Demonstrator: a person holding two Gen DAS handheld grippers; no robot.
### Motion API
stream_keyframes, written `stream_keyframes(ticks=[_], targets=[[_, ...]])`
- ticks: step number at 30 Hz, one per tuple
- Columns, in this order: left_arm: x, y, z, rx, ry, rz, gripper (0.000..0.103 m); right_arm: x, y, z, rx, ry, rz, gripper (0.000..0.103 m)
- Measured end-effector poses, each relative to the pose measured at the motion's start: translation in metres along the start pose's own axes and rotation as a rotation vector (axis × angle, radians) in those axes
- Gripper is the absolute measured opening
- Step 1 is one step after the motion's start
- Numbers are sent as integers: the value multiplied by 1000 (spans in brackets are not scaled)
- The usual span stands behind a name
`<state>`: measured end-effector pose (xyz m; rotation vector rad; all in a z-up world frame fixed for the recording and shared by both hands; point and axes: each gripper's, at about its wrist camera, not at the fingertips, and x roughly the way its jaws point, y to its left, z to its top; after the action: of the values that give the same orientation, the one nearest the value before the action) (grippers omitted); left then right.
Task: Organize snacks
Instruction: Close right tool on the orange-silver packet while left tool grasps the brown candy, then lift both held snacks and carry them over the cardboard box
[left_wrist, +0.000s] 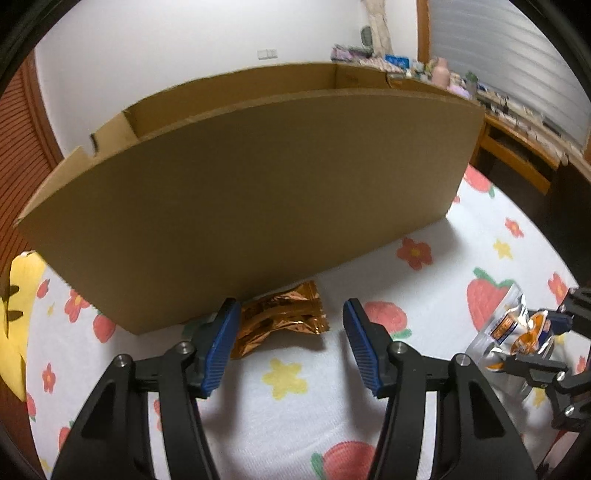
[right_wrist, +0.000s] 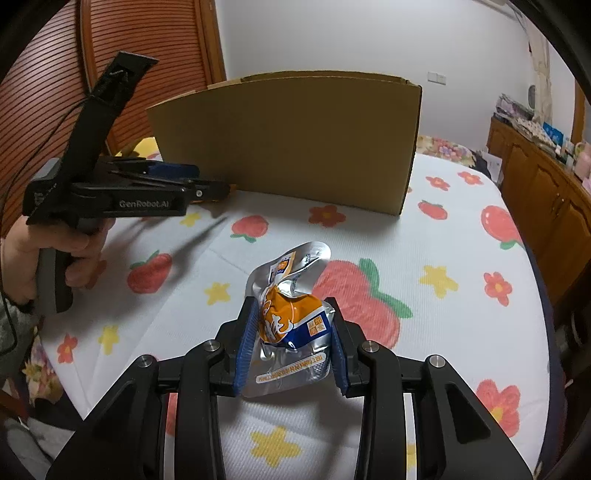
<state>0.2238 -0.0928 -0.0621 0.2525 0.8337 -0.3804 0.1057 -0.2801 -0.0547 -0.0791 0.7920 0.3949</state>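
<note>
Foil is slippery stuff, so my worry is the silver-and-orange snack pouch (right_wrist: 291, 325) sliding out of my right gripper (right_wrist: 293, 345); those jaws are clamped on its crumpled middle only, and the top flops free above the flowered bed cover (right_wrist: 461, 240). A quick swing toward the cardboard box (right_wrist: 288, 140) could shake it loose, or catch it on the tall near wall. My left gripper (left_wrist: 288, 347) has its jaws wide apart, holding nothing. The copper-coloured wrapper (left_wrist: 280, 317) lies just past them, nearer the left finger and right against the box, so closing now might just nudge it or pinch cardboard.
</note>
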Motion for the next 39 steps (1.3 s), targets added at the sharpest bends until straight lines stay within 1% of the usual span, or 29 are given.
stream_keyframes(ticks=[4, 5, 7, 8, 9, 10, 11, 12, 14, 19, 29, 39], targets=[[12, -1, -1, 13, 43, 3, 57, 0, 0, 0, -2, -1, 0, 35], [12, -1, -1, 18, 41, 7, 57, 0, 1, 0, -6, -1, -1, 35], [12, -1, -2, 24, 36, 9, 51, 0, 2, 0, -13, -1, -4, 35], [12, 0, -1, 27, 33, 17, 43, 0, 2, 0, -17, -1, -6, 35], [11, 0, -2, 28, 34, 18, 40, 0, 3, -1, -20, -1, -7, 35], [10, 0, -2, 30, 35, 14, 35, 0, 3, -1, -22, -1, -9, 35], [10, 0, -3, 38, 34, 18, 19, 1, 3, -1, -24, 0, -11, 35], [7, 0, -4, 48, 29, 28, 18, 0, 4, -1, -25, -1, -11, 35], [3, 0, -7, 53, 28, 15, 17, 0, 3, -1, -25, -2, -13, 35], [-13, 8, -18, 16, 2, -20, 16, -1, 3, -2, -16, -7, -12, 35], [-58, 9, -49, -34, -67, -48, 16, -1, 2, -1, -1, -5, -7, 35], [-87, 2, -42, 12, -129, -26, 16, -1, 1, -1, 14, -6, -14, 35]])
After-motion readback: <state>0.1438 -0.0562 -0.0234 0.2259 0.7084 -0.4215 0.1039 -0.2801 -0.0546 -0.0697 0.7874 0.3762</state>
